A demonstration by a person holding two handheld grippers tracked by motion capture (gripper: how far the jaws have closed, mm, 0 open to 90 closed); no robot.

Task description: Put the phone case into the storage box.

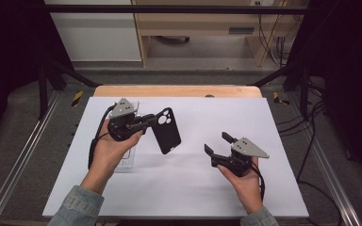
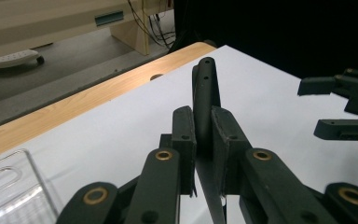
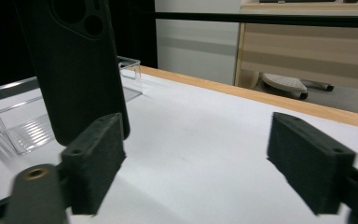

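A slim black matte phone case (image 1: 167, 131) hangs above the desk (image 1: 188, 183), clamped by its edge in the left gripper (image 1: 153, 119). Light, probably flexible; grip the rim. The right gripper (image 1: 218, 143), jaws apart, waits beside it, empty.

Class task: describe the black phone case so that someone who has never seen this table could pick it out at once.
On the white table, look left of centre, beside the clear plastic tray. The black phone case hangs above the surface, pinched in the left hand-held gripper. Its round camera cut-outs set it apart.
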